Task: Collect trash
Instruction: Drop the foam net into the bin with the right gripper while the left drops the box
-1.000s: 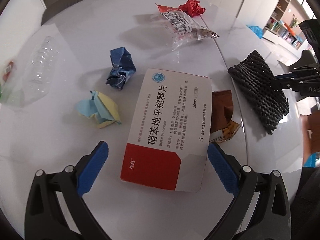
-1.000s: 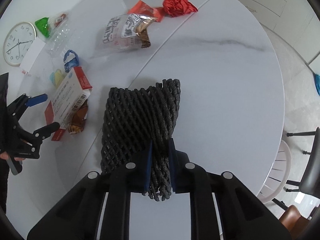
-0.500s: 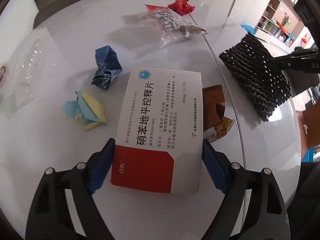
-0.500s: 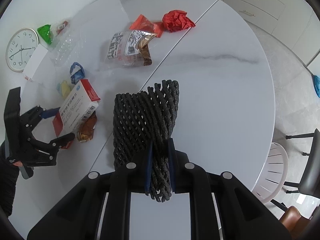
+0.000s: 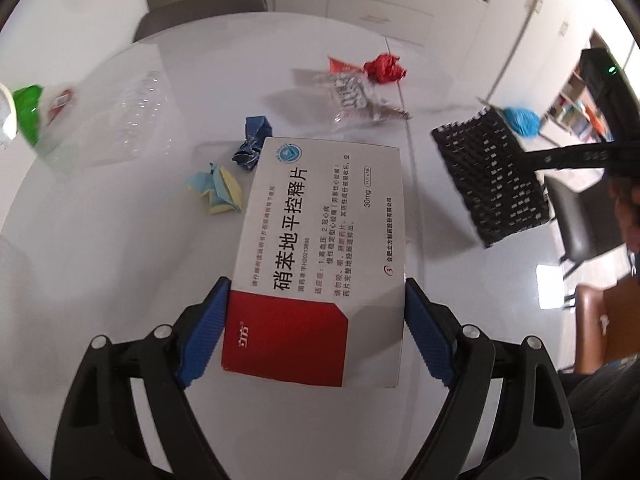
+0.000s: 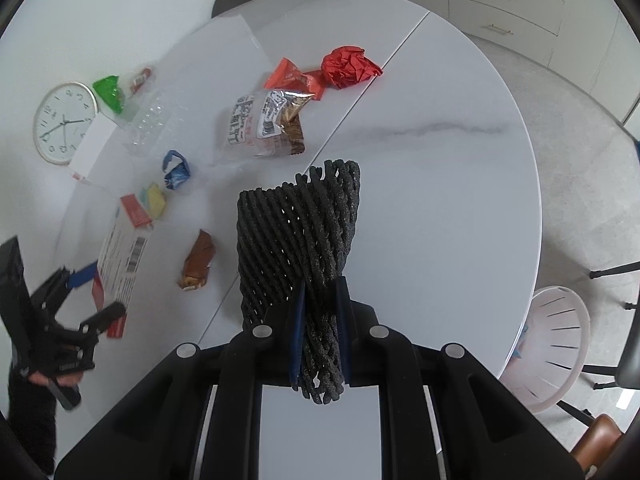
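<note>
White marble-look round tabletop (image 6: 440, 184) fills both views, with white cabinets behind it and a pale pink slatted plastic basket (image 6: 556, 336) on the floor at the lower right of the right wrist view.

Left to right in the left wrist view:
- Upper left: a clear crushed plastic bottle with a green label (image 5: 100, 120).
- Left of centre: a crumpled yellow-and-light-blue paper wad (image 5: 218, 192), and just above it a crumpled dark blue paper wad (image 5: 252, 142).
- Centre: the white-and-red cardboard medicine box (image 5: 320, 256). The left gripper (image 5: 316, 332) is clamped on its red end, one blue pad against each long edge. The long axis of the box runs straight out along the fingers, and the box appears lifted off the table.
- Upper centre: a clear printed snack wrapper (image 5: 356, 98), with a crumpled red paper ball (image 5: 386, 68) beside it.
- Right: the black foam mesh sleeve (image 5: 492, 176), held in the air.

In the right wrist view, the right gripper (image 6: 320, 312) is closed on the lower end of the sleeve, which stands up between the pads. A brown candy wrapper (image 6: 198, 260) lies on the table between the two tools.

Judgement: both tools are loaded. The basket lies toward the lower right of the right gripper, off the table edge, so the right hand is the nearer one. The box must cross the table to reach it.
</note>
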The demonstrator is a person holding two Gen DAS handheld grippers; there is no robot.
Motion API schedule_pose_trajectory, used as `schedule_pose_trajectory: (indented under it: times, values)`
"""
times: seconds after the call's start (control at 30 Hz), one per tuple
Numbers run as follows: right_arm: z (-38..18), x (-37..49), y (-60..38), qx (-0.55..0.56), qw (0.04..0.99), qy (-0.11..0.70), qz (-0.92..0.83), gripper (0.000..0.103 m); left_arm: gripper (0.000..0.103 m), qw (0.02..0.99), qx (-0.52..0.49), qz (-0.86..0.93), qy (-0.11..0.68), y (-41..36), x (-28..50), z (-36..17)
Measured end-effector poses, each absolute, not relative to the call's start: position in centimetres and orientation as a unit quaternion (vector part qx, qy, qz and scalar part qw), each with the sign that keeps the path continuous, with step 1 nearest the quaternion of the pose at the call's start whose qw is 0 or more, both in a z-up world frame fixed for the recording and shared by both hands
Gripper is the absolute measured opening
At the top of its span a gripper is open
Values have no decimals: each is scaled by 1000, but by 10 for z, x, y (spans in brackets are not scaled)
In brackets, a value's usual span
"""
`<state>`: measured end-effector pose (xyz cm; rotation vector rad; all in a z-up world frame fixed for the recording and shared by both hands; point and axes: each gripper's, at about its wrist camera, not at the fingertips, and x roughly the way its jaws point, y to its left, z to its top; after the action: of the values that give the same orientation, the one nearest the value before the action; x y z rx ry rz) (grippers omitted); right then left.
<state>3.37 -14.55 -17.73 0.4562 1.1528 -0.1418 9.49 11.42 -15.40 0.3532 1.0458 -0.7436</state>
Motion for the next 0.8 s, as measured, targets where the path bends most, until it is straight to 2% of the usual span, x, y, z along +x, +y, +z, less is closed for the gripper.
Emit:
schedule_pose_trajectory:
  times: [0.27,0.5,0.8]
  values:
    - [-159,8,-163,208,830,515,-40,15,81,794,141,-341,482,76,41,-130]
    - [-136,-64,-237,207,842,488,-98,15,81,782,139,-393,463,-10,-7,-106]
    - [-169,-164,-338,212,807,511,-205,15,81,750,166,-461,444,-123,-67,-93]
